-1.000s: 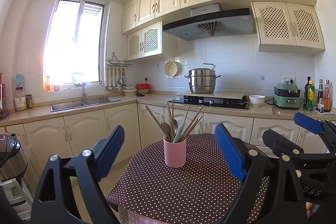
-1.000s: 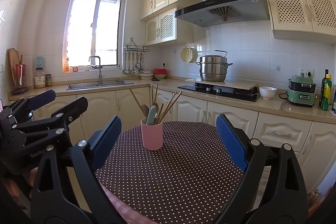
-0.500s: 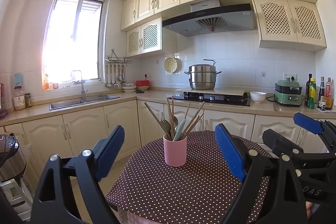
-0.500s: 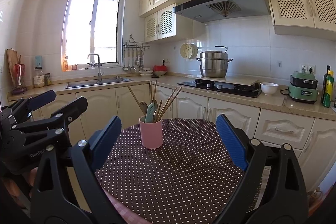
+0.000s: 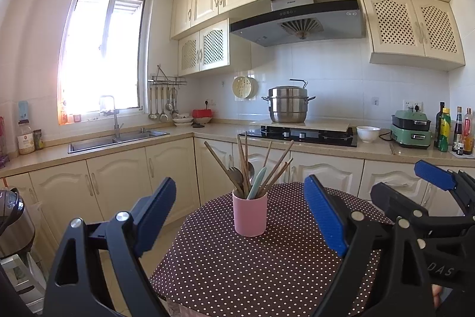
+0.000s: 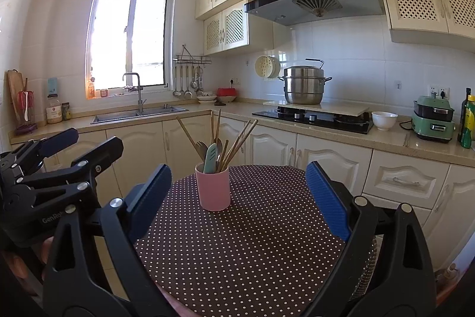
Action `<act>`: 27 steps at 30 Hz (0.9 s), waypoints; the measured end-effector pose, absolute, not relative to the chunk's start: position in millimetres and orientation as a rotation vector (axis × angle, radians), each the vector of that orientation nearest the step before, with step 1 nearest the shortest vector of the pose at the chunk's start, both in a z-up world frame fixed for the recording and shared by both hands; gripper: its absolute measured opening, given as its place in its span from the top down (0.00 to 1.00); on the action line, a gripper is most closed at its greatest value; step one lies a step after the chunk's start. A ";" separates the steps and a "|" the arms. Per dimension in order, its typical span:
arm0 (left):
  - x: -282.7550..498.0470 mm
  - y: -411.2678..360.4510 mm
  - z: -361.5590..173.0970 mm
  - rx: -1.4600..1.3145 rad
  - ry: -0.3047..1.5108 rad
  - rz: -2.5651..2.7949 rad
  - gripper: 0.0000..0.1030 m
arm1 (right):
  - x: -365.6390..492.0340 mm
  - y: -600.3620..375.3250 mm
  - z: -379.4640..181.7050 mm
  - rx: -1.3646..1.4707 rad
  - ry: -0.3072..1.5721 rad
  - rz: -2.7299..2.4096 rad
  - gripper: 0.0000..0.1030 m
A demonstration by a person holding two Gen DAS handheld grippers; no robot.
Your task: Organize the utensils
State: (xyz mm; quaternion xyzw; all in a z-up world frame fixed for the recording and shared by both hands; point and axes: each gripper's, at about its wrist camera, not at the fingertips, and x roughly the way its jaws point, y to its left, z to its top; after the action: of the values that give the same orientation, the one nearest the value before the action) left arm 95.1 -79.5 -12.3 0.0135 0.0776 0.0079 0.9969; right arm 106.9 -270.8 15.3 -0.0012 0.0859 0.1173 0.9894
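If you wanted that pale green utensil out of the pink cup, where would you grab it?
Probably by the pale green utensil's flat upper end, the only part that shows above the pink cup, coming from above and the near side. It leans at the front of the bunch, with the wooden chopsticks fanned out behind it, so the near side looks least crowded.

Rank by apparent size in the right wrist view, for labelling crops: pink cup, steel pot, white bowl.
1. pink cup, though nearness to the camera inflates it
2. steel pot, nearly alike
3. white bowl
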 end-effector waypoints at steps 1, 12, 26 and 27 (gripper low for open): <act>97.7 -79.0 -12.7 0.026 0.158 0.016 0.16 | 109.2 -270.3 15.1 -0.002 0.175 0.235 0.12; 125.1 -74.0 -15.3 0.034 0.177 0.028 0.16 | 135.8 -267.2 11.3 0.014 0.204 0.242 0.13; 152.9 -67.8 -23.0 0.032 0.205 0.040 0.16 | 164.3 -263.7 5.2 0.020 0.237 0.252 0.12; 154.5 -67.6 -23.4 0.032 0.206 0.040 0.16 | 165.5 -263.4 5.4 0.021 0.238 0.252 0.12</act>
State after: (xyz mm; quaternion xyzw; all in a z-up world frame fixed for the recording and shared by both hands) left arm 154.5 -67.6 -23.4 0.0160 0.1030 0.0199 0.9944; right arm 165.5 -263.4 5.4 0.0103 0.1186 0.1254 0.9849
